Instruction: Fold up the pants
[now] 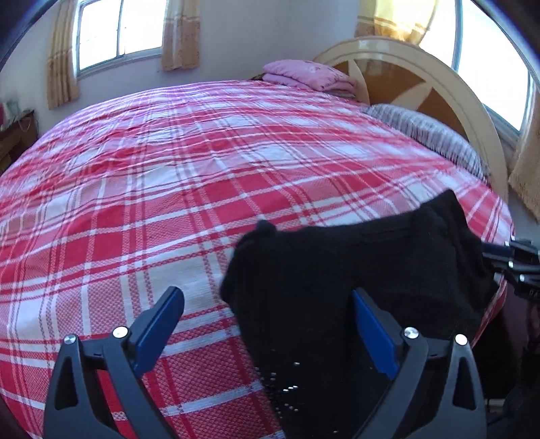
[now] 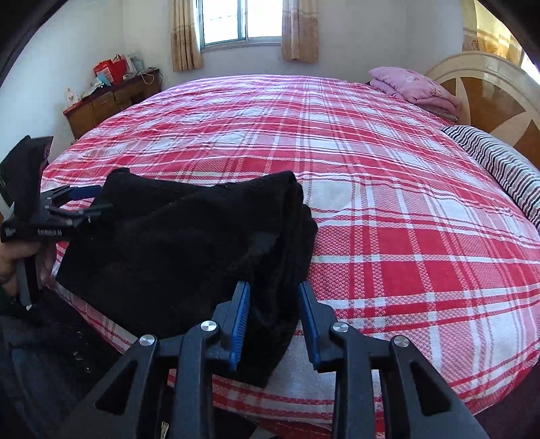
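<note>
The black pants (image 2: 175, 243) lie bunched and partly folded on the near edge of a bed covered with a red and white plaid bedspread (image 1: 168, 169).

In the right wrist view, the right hand-held gripper (image 2: 274, 320) has its blue-padded fingers (image 2: 240, 320) set narrow on either side of a thick fold at the right end of the pants. The left pad lies against the cloth. Whether the right pad presses it I cannot tell, since a thin gap seems to show there.

The left hand-held gripper (image 1: 270, 327) stands wide. In the left wrist view its fingers (image 1: 158, 324) spread far apart above the left end of the pants. The cloth reaches between them on the right side but the pads do not press it. The same gripper shows at the left edge of the right wrist view, held in a hand (image 2: 13, 263), its tips at the left end of the pants.

A folded pink blanket (image 2: 415, 87) and a striped pillow (image 2: 499, 165) lie at the far right by the wooden headboard (image 2: 489, 91). A wooden cabinet (image 2: 108, 101) with red bags (image 2: 109, 69) on top stands in the far left corner, and a curtained window (image 2: 241, 20) is behind the bed.
</note>
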Demonstrator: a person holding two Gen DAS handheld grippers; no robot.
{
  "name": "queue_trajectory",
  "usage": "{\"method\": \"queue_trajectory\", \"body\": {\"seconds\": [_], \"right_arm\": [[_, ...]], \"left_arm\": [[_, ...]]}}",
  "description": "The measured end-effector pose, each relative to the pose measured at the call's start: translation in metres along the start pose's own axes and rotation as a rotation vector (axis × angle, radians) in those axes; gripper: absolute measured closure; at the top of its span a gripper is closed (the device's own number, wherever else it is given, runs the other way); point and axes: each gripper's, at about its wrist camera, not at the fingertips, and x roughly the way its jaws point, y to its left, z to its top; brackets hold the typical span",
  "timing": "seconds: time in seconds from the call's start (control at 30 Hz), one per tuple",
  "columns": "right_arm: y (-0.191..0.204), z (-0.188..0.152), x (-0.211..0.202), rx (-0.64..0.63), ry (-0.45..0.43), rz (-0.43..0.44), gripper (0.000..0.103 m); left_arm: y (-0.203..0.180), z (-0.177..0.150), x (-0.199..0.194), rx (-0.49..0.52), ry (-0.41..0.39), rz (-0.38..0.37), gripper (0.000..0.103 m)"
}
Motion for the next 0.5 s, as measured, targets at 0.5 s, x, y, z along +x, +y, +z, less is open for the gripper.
{"method": "queue_trajectory", "body": {"seconds": [0.5], "right_arm": [[0.036, 0.026, -0.036, -0.037, -0.188, 0.191, 0.071]], "left_arm": [[0.011, 0.020, -0.010, -0.042, -0.137, 0.084, 0.002]]}}
